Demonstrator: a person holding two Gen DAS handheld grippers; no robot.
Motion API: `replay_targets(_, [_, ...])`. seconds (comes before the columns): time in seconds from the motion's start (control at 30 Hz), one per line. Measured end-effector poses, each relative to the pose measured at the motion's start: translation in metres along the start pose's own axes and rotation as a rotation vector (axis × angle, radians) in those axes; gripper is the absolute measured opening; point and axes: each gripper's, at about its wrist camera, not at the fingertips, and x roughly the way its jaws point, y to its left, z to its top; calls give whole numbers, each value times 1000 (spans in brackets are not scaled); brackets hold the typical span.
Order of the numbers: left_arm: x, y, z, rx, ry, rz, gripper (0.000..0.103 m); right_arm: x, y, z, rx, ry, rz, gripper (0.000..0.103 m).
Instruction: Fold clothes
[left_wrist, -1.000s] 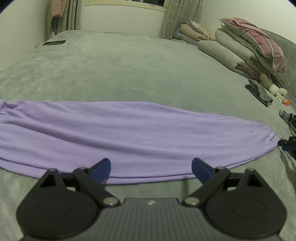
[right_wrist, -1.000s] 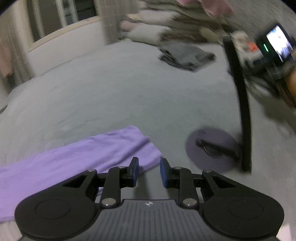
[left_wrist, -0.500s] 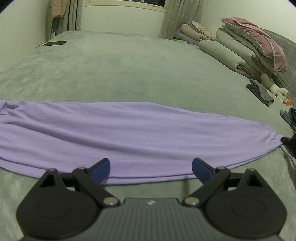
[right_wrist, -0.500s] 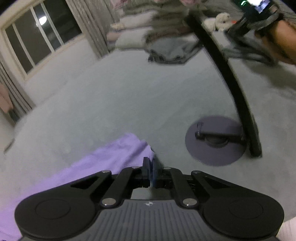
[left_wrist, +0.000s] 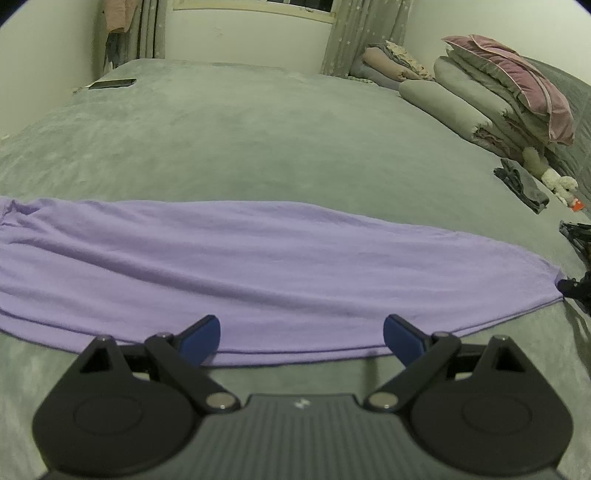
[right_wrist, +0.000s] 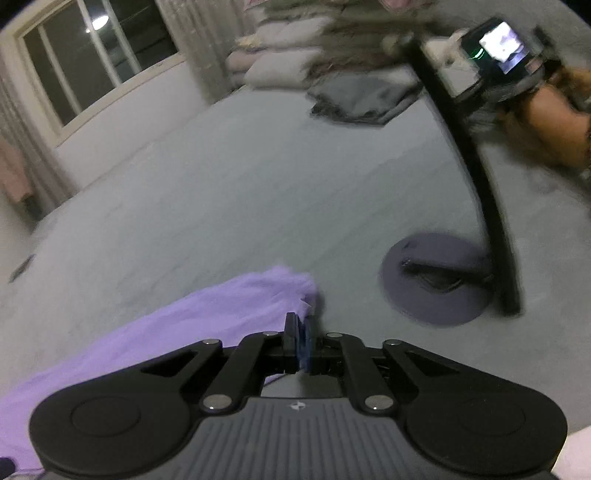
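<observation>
I'm over a grey-green bed cover (left_wrist: 236, 140) w/ a window (right_wrist: 92, 62) and curtains at the far wall. One purple garment (left_wrist: 229, 266) lies flat across it, just ahead of my left gripper (left_wrist: 302, 338), which is spread wide w/ nothing in it. Only the left view shows the phone (left_wrist: 112, 84) far ahead-left. Only the right view shows one camera stand (right_wrist: 436, 278) ahead-right of my right gripper (right_wrist: 300, 332), jaws easing apart yet pinching the garment's corner. Two folded grey clothes (left_wrist: 521, 182) ahead-right.
</observation>
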Motion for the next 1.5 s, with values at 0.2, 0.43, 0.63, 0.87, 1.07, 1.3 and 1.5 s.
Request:
replay_targets(0.2, [-3,-6,0,-11,-14,49,99,2,13,-3,-78,53,47,51])
replay_targets(0.43, [-3,-4,-1,-41,-19,107,100,14,12,-5,-85,26,-10,13])
replay_targets(0.63, [0,-1,-1,-47,-2,112,100,-1,16,-4,-66,-49,11,8])
replay_targets(0.87, [5,1,-4,-40,18,111,101,-17,37,-5,-129,-131,14,8])
replay_targets(1.07, [3,3,-4,-40,21,107,101,-23,55,-8,-202,-182,3,8])
replay_targets(1.3, [0,6,-2,-64,19,90,101,-33,76,-11,-244,-235,43,7])
replay_targets(1.5, [-7,21,2,-142,0,65,101,-51,156,-39,-461,-304,186,7])
